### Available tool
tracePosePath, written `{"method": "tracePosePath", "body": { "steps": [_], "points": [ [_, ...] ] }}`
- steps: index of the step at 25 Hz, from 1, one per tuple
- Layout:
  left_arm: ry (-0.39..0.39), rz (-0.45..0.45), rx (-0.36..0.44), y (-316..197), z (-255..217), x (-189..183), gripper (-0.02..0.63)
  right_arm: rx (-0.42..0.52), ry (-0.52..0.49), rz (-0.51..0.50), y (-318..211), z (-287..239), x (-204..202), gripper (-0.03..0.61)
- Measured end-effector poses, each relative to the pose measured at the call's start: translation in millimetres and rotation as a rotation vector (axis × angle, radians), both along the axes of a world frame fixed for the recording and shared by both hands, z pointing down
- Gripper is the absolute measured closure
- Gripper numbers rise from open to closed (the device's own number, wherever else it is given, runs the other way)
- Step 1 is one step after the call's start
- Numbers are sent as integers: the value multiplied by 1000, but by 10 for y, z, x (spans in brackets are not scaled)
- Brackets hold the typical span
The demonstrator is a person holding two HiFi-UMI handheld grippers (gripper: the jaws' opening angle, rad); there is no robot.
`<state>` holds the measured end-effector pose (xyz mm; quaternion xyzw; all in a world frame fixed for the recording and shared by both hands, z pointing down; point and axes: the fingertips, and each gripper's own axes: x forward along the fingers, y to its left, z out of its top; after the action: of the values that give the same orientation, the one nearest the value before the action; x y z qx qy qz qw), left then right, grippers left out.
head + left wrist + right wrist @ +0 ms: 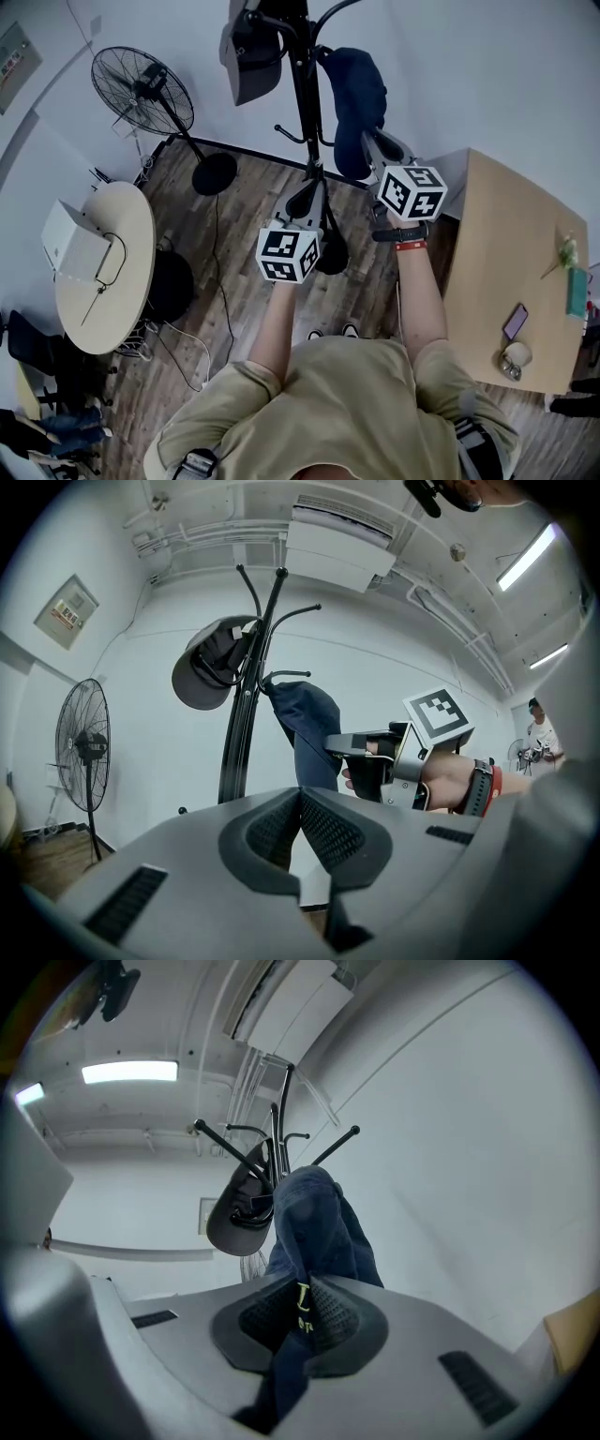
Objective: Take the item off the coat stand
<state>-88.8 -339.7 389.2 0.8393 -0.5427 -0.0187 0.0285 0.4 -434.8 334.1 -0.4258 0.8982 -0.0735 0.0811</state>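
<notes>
Limp navy cloth (314,1232) pinched in right gripper (302,1309)

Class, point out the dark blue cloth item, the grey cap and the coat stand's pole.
dark blue cloth item (319,1232), right gripper view, the middle of the hanging cloth.
grey cap (195,684), left gripper view, its brim.
coat stand's pole (304,94), head view, mid-shaft.

Ceiling strip lights (129,1072) are glaring white; the room is showing evenly bright with soft shadows; fisheye edges are bending and darkening.

Navy garment (359,103), dark grey cap (247,54) — black coat stand (303,94)
</notes>
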Motion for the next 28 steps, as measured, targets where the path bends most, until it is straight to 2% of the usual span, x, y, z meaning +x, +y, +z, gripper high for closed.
{"method": "tracePosePath", "body": {
  "steps": [12, 28],
  "points": [
    [3, 34, 16, -26, -59, 146, 591, 103, -7, 43, 129, -412, 218, 546],
    [5, 77, 23, -19, -56, 389, 591, 136, -47, 107, 301, -571, 664, 547]
  ]
}}
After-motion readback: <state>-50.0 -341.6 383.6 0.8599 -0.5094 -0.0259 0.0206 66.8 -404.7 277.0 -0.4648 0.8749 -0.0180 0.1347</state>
